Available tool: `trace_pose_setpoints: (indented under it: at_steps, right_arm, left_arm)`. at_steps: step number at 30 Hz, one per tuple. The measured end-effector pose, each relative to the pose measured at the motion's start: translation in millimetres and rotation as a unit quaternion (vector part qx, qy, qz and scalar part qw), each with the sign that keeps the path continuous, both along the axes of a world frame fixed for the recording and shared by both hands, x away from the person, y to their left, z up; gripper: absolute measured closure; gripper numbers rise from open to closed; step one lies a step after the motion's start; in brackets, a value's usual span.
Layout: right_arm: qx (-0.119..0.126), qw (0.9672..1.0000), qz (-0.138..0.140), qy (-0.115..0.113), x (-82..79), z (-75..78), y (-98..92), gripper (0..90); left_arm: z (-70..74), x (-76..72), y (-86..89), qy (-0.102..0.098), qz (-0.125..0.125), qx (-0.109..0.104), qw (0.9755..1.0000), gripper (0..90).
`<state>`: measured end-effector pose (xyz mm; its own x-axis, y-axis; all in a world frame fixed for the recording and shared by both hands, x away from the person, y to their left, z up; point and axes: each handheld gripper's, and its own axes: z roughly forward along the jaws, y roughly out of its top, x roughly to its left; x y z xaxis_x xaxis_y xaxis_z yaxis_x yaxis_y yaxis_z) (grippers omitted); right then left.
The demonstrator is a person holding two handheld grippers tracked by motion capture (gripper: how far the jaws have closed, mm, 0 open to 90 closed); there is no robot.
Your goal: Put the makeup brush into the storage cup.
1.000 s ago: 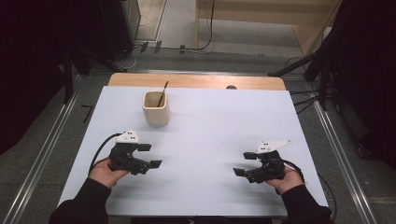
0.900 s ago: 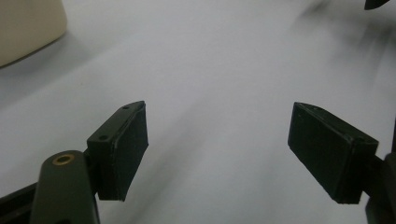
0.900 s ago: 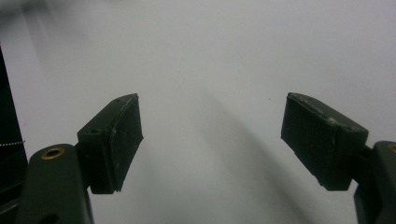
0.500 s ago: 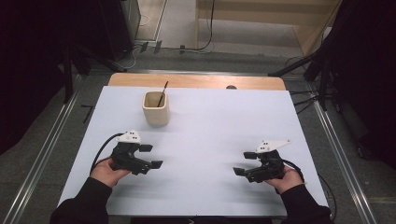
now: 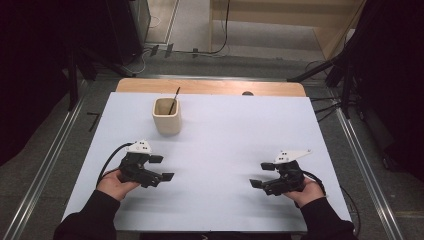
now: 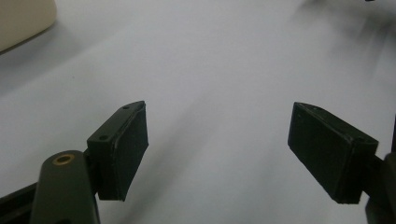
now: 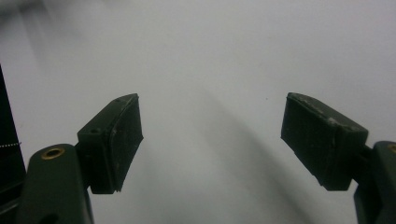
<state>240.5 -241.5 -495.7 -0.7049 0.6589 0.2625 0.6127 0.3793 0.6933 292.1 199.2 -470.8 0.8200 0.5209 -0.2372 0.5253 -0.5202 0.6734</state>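
Progress looked like zero: your left gripper (image 5: 161, 168) and right gripper (image 5: 261, 175) both sat low over the white counter (image 5: 225, 130), jaws spread, nothing between them. Cup (image 5: 166, 115) with its stick (image 5: 173, 102) stood untouched, nearer your left. Reach and grasp were all left.

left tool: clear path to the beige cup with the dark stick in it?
Probably yes. The left tool is open and holds nothing, and bare white table lies between it and the beige square cup with the thin dark stick.

Both claws (image 5: 164, 168) (image 5: 259, 175) empty, cup (image 5: 166, 116) apart
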Motion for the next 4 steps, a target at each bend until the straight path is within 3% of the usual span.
trace_pose_setpoints:
  at_steps: [4]
  right_arm:
    - [0.0,1.0,0.001,0.0,0.1,0.2,0.2,21.3]
  left_arm:
    - [-1.5,0.8,0.1,-0.004,0.004,0.01,0.9999,19.3]
